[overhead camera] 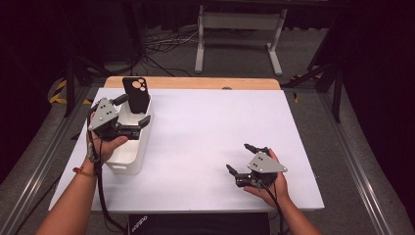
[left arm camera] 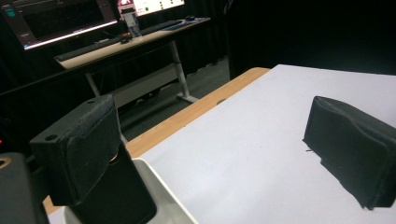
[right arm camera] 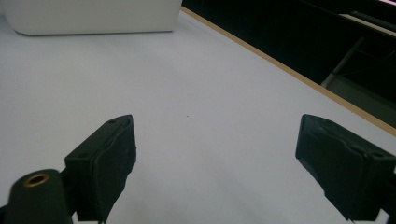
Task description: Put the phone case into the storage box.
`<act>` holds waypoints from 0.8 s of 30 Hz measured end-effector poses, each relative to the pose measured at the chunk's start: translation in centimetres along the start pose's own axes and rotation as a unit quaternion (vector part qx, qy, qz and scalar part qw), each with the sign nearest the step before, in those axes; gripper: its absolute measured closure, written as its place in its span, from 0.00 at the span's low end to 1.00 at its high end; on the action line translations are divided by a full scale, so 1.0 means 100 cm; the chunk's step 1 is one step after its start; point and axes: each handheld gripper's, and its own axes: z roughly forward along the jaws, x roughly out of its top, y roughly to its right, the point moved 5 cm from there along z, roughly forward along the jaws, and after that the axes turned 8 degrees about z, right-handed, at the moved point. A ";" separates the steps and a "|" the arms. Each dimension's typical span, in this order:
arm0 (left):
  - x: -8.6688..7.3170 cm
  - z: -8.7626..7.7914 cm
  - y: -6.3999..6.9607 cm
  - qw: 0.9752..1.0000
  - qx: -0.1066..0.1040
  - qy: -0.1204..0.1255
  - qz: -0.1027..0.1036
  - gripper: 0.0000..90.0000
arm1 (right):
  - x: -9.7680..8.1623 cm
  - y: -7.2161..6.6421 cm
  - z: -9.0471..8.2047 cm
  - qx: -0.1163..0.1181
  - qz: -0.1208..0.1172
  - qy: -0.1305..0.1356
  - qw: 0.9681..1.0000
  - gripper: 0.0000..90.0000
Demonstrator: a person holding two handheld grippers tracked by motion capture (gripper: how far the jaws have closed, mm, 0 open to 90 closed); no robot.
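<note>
phone case [overhead camera: 135,93] seemingly beside left tool [overhead camera: 132,110]

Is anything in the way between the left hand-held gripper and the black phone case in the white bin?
Nothing visible. The left hand-held gripper is open at the phone case, which stands in the white bin; one jaw is right beside it.

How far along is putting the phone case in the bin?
Done: the case stands in the far end of the bin, leaning on its wall. In hand: the left gripper, open, sits beside the case. Left: withdrawing it. The right gripper is open over the table.
</note>
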 end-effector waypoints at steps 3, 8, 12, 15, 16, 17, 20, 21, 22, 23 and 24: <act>0.001 0.000 0.004 1.000 -0.004 0.004 0.002 0.06 | 0.001 0.000 0.000 0.000 0.001 0.001 1.000 0.15; 0.002 -0.002 0.010 1.000 -0.004 0.007 0.008 0.06 | 0.003 0.000 -0.002 0.001 0.000 0.004 1.000 0.15; 0.002 -0.004 0.015 1.000 -0.009 0.010 0.011 0.06 | 0.003 0.000 -0.003 0.002 0.000 0.005 1.000 0.15; 0.003 -0.005 0.018 1.000 -0.013 0.017 0.010 0.06 | 0.003 0.000 -0.004 0.002 0.000 0.006 1.000 0.15; 0.003 -0.006 0.019 1.000 -0.017 0.014 0.012 0.06 | 0.003 -0.001 -0.004 0.002 -0.001 0.006 1.000 0.15; 0.003 -0.006 0.021 1.000 -0.019 0.014 0.012 0.06 | 0.003 -0.001 -0.004 0.002 -0.001 0.006 1.000 0.15; 0.003 -0.006 0.026 0.999 -0.022 0.014 0.017 0.06 | 0.004 -0.001 -0.005 0.000 -0.003 0.008 1.000 0.15; 0.003 -0.006 0.027 0.999 -0.022 0.015 0.018 0.06 | 0.004 -0.001 -0.005 0.001 -0.003 0.009 1.000 0.15; 0.003 -0.007 0.028 0.999 -0.022 0.015 0.017 0.06 | 0.005 -0.002 -0.005 0.000 -0.005 0.007 1.000 0.15; 0.003 -0.007 0.030 0.999 -0.026 0.014 0.018 0.07 | 0.005 -0.002 -0.005 0.001 -0.005 0.008 1.000 0.15; 0.003 -0.006 0.031 0.999 -0.026 0.014 0.020 0.06 | 0.004 -0.002 -0.005 0.001 -0.004 0.007 1.000 0.15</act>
